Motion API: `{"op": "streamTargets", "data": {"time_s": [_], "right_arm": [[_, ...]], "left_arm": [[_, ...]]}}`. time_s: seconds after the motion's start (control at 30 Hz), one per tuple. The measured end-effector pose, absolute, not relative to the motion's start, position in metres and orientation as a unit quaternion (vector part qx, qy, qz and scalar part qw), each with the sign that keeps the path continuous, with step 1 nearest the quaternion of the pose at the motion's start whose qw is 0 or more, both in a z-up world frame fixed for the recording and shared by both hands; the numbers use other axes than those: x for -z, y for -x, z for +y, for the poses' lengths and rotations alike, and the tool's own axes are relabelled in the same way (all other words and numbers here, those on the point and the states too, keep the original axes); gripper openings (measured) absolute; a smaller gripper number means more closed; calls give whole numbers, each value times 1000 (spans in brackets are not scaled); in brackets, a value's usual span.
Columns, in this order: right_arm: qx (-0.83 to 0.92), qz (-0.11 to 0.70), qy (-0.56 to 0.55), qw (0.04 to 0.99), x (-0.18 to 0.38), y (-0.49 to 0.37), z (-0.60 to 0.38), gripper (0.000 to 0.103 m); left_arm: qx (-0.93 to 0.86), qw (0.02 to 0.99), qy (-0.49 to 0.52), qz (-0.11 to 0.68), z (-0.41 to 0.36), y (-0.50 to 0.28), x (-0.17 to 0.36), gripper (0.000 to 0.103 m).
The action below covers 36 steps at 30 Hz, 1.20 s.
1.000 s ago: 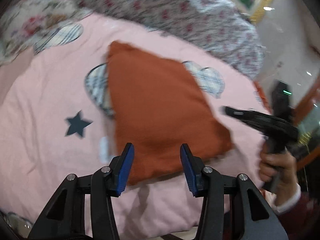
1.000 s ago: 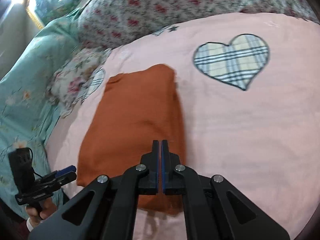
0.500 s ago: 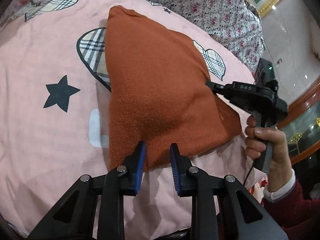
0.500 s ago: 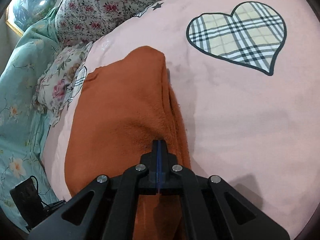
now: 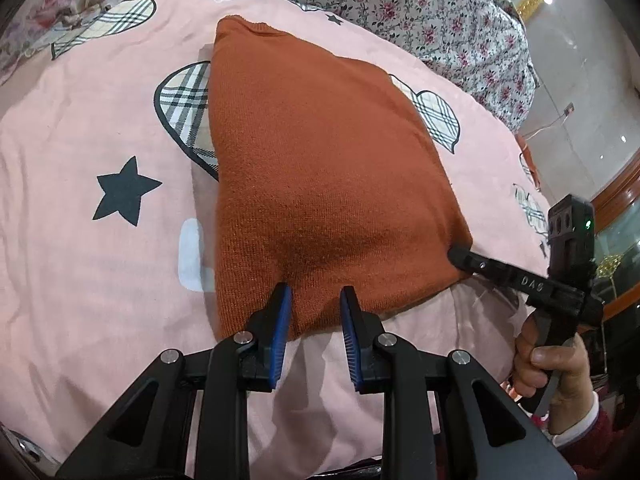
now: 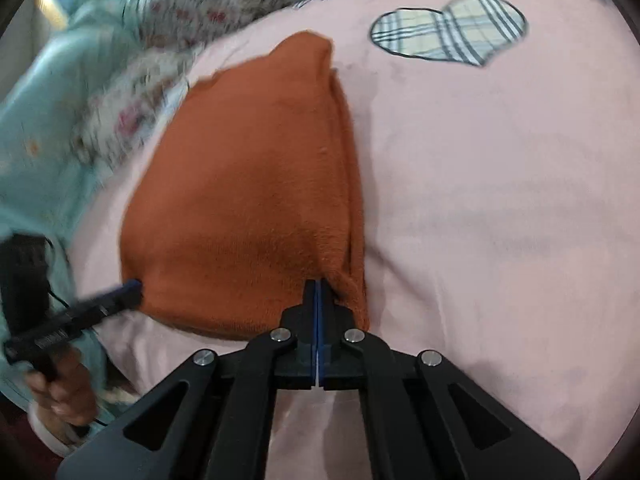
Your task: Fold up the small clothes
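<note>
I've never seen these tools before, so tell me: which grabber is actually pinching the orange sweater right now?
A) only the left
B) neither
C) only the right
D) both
C: the right gripper is shut on the near corner of the orange sweater, while the left gripper stands open over its near edge.

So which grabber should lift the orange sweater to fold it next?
Probably the right gripper: its jaws are already shut at the orange sweater's near corner. The left gripper is open, straddling the near edge without pinching it.
</note>
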State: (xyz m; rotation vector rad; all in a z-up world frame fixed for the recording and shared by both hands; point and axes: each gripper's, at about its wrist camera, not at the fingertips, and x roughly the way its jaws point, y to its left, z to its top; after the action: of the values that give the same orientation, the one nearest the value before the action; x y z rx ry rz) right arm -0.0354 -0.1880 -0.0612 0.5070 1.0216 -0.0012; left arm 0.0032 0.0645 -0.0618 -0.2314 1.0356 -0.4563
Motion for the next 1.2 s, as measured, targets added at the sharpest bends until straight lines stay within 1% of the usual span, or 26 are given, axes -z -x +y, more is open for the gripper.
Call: {"op": "streamTargets", "data": {"time_s": [0.1, 0.23, 0.33, 0.37, 0.4, 0.47, 0.5, 0.53, 0.57, 0.6, 0.63, 0.7, 0.77, 0.83, 0.9, 1.0, 1.07, 1.13, 1.2], "right_arm": [[12, 487, -214, 847, 58, 34, -182, 0], [17, 482, -226, 846, 52, 42, -185, 0], [43, 477, -217, 850, 40, 51, -190, 0], [52, 476, -215, 851, 36, 52, -190, 4], [58, 476, -213, 851, 32, 54, -191, 4], [53, 468, -214, 856, 21, 62, -193, 5], [50, 464, -213, 858, 17, 64, -191, 6], [48, 459, -211, 862, 11, 68, -189, 12], [44, 455, -208, 865, 7, 72, -186, 29], [42, 451, -205, 868, 4, 75, -183, 37], [40, 445, -201, 871, 1, 79, -177, 51], [34, 441, -190, 877, -2, 83, -167, 53], [26, 447, -182, 875, -2, 82, -159, 53], [18, 452, -178, 874, 0, 85, -153, 54], [12, 460, -170, 872, 3, 87, -147, 57], [0, 470, -149, 870, 5, 91, -133, 65], [-9, 472, -141, 870, 5, 95, -127, 73], [-16, 475, -131, 870, 5, 98, -121, 79], [-21, 476, -118, 871, 5, 100, -116, 82]], "left_arm": [[212, 840, 101, 490, 65, 0, 61, 25], [208, 840, 100, 491, 70, 7, 59, 25], [202, 846, 76, 488, 71, 14, 55, 26], [199, 848, 67, 486, 71, 18, 52, 27], [197, 851, 59, 483, 70, 22, 50, 28], [195, 855, 50, 479, 70, 28, 45, 38], [192, 857, 47, 476, 70, 31, 43, 41], [185, 860, 42, 474, 70, 34, 41, 50], [176, 863, 37, 472, 71, 38, 39, 56], [167, 867, 35, 469, 73, 40, 37, 57], [164, 867, 37, 469, 75, 43, 36, 57], [159, 868, 44, 469, 81, 50, 37, 60], [147, 870, 49, 468, 88, 54, 37, 65], [130, 873, 50, 468, 93, 61, 39, 66], [116, 874, 45, 469, 97, 67, 39, 68], [100, 875, 36, 473, 100, 76, 40, 69], [90, 878, 24, 470, 101, 81, 38, 74], [78, 882, 8, 464, 100, 85, 36, 78], [72, 886, -3, 459, 99, 88, 34, 82]]}}
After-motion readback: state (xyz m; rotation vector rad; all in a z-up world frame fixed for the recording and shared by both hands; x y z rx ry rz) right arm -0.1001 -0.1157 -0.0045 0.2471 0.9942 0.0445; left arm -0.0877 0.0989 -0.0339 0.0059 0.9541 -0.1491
